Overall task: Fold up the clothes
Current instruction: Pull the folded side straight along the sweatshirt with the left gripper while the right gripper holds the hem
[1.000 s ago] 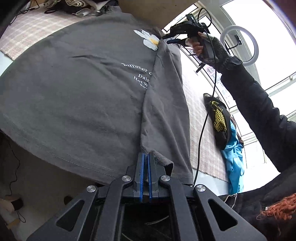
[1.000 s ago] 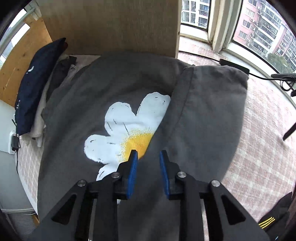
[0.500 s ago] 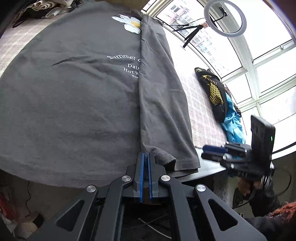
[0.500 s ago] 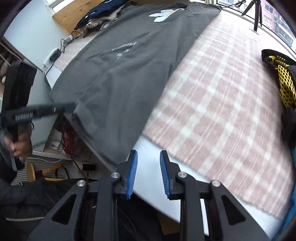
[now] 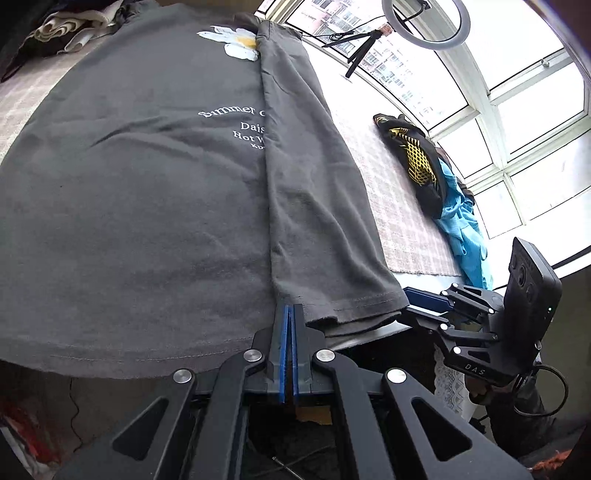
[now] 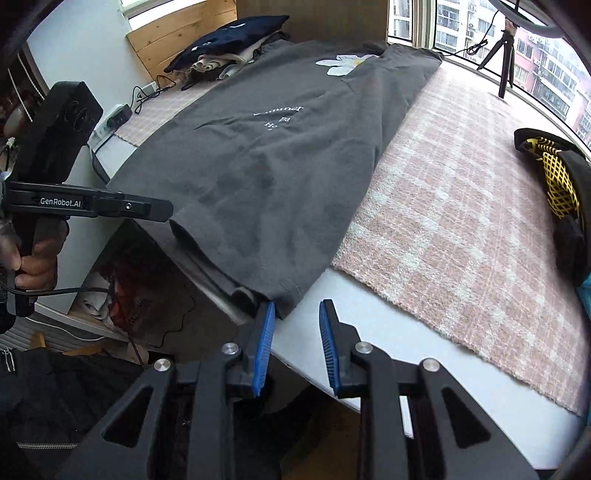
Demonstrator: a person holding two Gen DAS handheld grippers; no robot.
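Note:
A dark grey T-shirt [image 5: 147, 192] with a white daisy print [image 5: 234, 42] and white lettering lies flat on the table, its right side folded over along a lengthwise crease. It also shows in the right wrist view [image 6: 280, 155]. My left gripper [image 5: 289, 314] is shut on the shirt's hem at the crease. My right gripper [image 6: 297, 314] is open at the hem's right corner, its left finger touching the cloth; it also shows in the left wrist view [image 5: 417, 297]. The left gripper shows in the right wrist view [image 6: 168, 210].
A pink plaid cloth [image 6: 461, 206] covers the table right of the shirt, with a white table edge [image 6: 369, 343] in front. A black and yellow garment [image 5: 410, 155] and a blue one [image 5: 461, 240] lie at the right. Folded clothes [image 6: 229, 44] are stacked at the far end. A ring light [image 5: 424, 22] stands by the window.
My right gripper came from the daisy end down to the hem's right corner, still open. My left gripper stayed shut on the hem, and the folded corner now lies flatter.

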